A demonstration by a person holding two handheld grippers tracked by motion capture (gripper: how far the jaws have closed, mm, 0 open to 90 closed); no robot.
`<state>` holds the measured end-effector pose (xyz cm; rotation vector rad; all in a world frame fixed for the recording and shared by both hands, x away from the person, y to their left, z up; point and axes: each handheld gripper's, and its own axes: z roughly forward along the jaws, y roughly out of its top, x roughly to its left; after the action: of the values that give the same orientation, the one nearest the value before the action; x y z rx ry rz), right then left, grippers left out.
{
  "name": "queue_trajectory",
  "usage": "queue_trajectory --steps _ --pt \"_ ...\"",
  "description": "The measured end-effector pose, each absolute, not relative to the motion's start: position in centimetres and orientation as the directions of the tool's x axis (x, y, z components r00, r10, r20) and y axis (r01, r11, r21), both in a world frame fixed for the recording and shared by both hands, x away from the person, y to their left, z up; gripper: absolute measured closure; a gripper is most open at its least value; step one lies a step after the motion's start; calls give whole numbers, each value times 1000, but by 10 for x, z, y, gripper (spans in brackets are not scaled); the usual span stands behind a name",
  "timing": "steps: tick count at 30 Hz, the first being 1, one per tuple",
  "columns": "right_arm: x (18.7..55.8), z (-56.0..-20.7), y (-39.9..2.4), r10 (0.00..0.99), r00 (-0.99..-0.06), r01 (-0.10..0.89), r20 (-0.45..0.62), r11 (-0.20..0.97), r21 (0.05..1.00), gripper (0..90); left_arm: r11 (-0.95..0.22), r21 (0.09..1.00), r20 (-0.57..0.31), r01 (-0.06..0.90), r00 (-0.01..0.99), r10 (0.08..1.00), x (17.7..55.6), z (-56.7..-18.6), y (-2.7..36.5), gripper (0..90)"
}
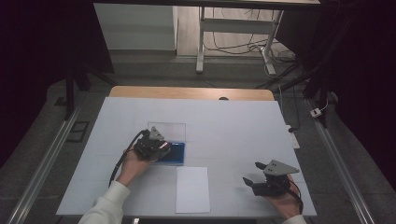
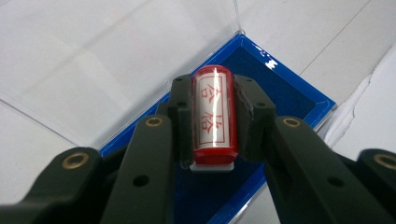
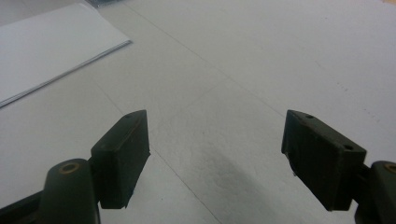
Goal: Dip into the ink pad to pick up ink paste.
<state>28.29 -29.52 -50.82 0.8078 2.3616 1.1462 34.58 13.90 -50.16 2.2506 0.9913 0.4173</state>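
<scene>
While the left gripper (image 2: pixel 212 116) is clamping a red stamp (image 2: pixel 213 114) between its two black jaws, it is hanging over the blue ink pad (image 2: pixel 280 88) of an open case near the middle of the table (image 1: pixel 243 121). Both pads are pressing on the stamp's long sides, and red characters on a white label are facing the camera. In the left gripper view the blue rim of the ink pad is running just beyond the stamp's far end and off to the right, with white table lying past it. A clear lid (image 2: pixel 116 56) is standing open on the far left side of the case, its edge rising just beside the jaws, so room on that side is looking tight.

From the high view, the left gripper (image 1: pixel 156 145) is sitting at the near left corner of the case, and a white sheet of paper (image 1: pixel 192 189) is lying just in front of the case, near the table's front edge.

Well apart to the right, the right gripper (image 1: pixel 254 173) is resting low over bare table, holding nothing, its jaws spread wide. In the right gripper view the paper's edge (image 3: pixel 65 70) is showing at upper left, with open white surface lying ahead.
</scene>
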Motion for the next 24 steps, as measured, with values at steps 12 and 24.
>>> queue_trajectory --steps 12,24 --pt "283 -508 -296 648 -756 326 -96 500 803 231 -514 666 34 540 666 745 345 -502 140 704" --pt "283 -507 -297 656 -749 324 -93 485 812 231 -507 702 51 500 675 736 339 -492 145 697"
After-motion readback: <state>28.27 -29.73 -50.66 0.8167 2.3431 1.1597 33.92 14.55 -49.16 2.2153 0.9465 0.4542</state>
